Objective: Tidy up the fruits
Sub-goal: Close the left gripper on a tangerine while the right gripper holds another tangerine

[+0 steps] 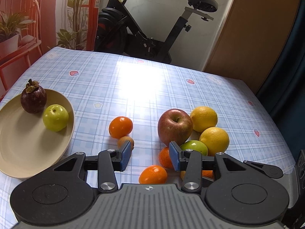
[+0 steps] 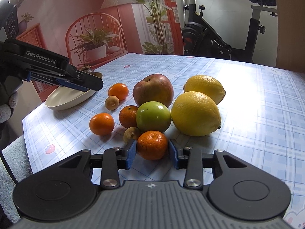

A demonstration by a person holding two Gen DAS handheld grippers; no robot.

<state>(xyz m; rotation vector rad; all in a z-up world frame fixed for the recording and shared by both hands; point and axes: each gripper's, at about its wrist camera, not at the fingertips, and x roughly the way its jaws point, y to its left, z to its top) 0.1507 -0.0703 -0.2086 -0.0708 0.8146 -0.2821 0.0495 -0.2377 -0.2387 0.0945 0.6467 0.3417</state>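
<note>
A beige plate at the left holds a mangosteen and a small green apple. My left gripper is open and empty above the cloth, between a tangerine and a red apple. Two lemons and another green apple lie to the right. In the right wrist view my right gripper has its pads on both sides of a tangerine resting on the table. The left gripper shows there over the plate.
The table has a blue checked cloth. More tangerines and small brown fruits lie around the pile. An exercise bike stands behind the table. The table edge runs close on the right.
</note>
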